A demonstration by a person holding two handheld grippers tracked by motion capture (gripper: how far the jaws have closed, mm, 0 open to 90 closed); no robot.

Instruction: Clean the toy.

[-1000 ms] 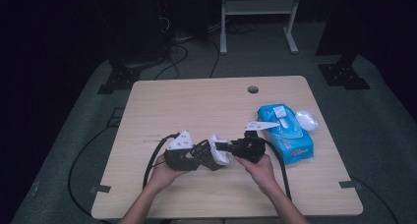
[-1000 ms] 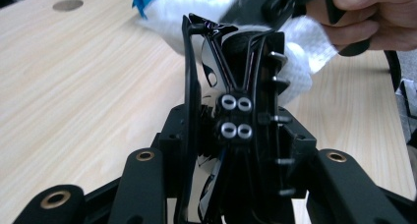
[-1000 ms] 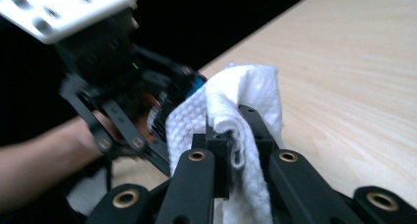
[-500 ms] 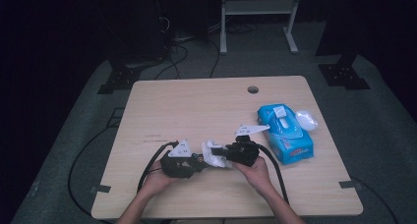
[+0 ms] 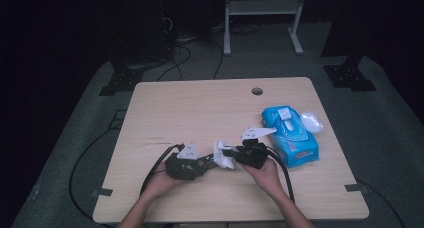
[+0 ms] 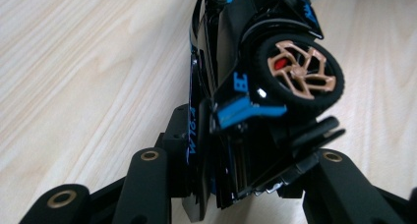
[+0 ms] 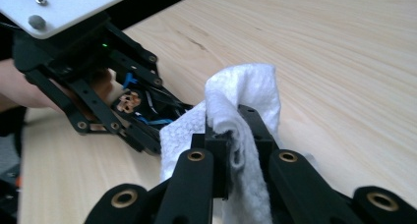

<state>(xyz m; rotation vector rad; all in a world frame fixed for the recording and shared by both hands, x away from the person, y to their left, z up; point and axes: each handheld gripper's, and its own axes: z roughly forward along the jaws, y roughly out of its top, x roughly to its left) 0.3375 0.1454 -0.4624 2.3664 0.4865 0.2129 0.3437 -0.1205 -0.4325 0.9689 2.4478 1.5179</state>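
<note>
Black plastic with blue trim and a bronze-spoked wheel is filling the left gripper view: a toy car [image 6: 255, 81] is sitting clamped between the left gripper's [image 6: 241, 184] fingers [image 6: 147, 180], which are pressing on its two sides. The car's far end is running out of the top of that frame, and its near end is sinking into shadow between the fingers, so its full shape is hard to read. In the high view the left gripper [image 5: 202, 164] is lying low over the near middle of the light wooden surface [image 5: 200, 108], and the car there is little more than a dark lump under the grey plate.

The right gripper [image 7: 235, 135] is showing its fingers [image 7: 196, 184] pinched together on a white paper tissue [image 7: 241, 101], which is draping over them and hiding their tips. In the high view this right gripper [image 5: 235, 155] is sitting just right of the left one, with the tissue [image 5: 223, 155] bunched between the two. From the right gripper view the car [image 7: 133, 103] is peeking through the left gripper's linkage just beside the tissue; whether tissue and car are touching is impossible to tell.

A blue tissue pack [image 5: 289, 133] is lying to the right, near the right gripper, with a loose white wad [image 5: 311, 121] at its far right corner. Both forearms are cut off at the near edge.
</note>
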